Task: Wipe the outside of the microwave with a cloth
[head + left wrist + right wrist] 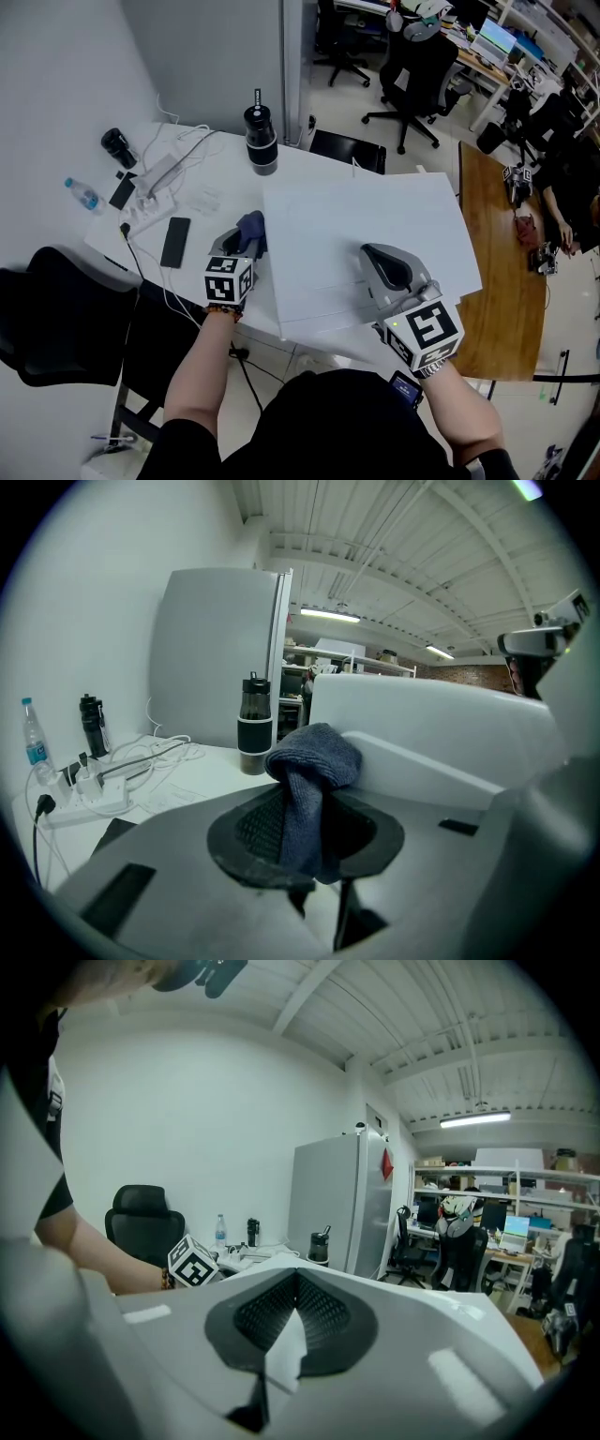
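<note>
**Student:** What is the left gripper [305, 829] doing in this figure?

**Instructor:** It is clamping the blue cloth [314, 759]. Its jaws are standing partly apart with the folds pinched between them, and a bunched wad is sticking out past the tips. The wad is lying just beside the left wall of the microwave [375, 225], near that wall's upper front edge. Whether it is pressing on the wall is not clear.

**Student:** And the right gripper [377, 255]?

**Instructor:** Its jaws are closed together on nothing. It is hanging over the microwave's top, toward the front right corner. Whether it is touching the top cannot be judged.

**Student:** How should the wiping be done well?

**Instructor:** In my judgement, by pressing the wad flat against the left wall and drawing it in long, overlapping strokes, keeping the hard jaw tips off the casing. The right gripper is well placed for steadying the microwave from above. The cables [183, 145] and phone [174, 242] lying left of the microwave are worth avoiding on each stroke.
</note>
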{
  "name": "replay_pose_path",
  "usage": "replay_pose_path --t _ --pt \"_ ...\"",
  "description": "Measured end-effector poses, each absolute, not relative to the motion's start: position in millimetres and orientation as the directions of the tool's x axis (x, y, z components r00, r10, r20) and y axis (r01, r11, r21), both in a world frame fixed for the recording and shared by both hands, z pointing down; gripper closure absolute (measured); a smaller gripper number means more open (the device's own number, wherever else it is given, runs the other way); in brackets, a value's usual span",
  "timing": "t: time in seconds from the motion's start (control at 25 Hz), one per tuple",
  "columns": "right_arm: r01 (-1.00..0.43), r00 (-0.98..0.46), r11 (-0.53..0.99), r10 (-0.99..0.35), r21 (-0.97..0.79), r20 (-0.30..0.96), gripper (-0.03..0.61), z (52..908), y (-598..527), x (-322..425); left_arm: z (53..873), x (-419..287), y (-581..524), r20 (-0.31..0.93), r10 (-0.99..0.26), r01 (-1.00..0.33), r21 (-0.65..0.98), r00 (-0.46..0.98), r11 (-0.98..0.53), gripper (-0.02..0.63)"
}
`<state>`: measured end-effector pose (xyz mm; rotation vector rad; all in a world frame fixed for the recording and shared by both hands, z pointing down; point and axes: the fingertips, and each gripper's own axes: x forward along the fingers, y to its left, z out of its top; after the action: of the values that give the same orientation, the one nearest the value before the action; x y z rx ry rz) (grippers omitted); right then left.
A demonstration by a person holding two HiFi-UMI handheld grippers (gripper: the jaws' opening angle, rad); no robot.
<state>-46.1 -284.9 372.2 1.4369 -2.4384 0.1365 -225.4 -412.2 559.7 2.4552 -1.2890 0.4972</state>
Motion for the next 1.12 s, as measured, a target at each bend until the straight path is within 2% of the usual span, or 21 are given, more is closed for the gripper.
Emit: replay_pose_path --t 0.36,0.6,0.84,1.12 --pt "-0.805 -0.549 0.590 -0.783 0.066 0.292 0.575 367 -280 -79 496 -247 -387 0.347 -0.773 -0.837 0.075 0.531 -0.541 0.518" --pt "-0.723 -0.647 0.689 -0.704 0.059 0.294 0.494 363 -275 -114 438 -250 -356 0.265 -0.769 -0.801 0.026 0.582 -0.598 0.518" --pt "-0.623 -0.731 0.779 -0.613 0.075 0.299 0.417 361 -265 -150 396 -240 -318 0.203 -0.706 -0.724 0.016 0.678 -0.690 0.517" --pt "-0.527 -0.811 0.849 -0.513 0.030 0.281 0.368 358 -249 -178 366 -216 -267 0.144 -0.566 -0.572 0.006 0.812 -0.820 0.516"
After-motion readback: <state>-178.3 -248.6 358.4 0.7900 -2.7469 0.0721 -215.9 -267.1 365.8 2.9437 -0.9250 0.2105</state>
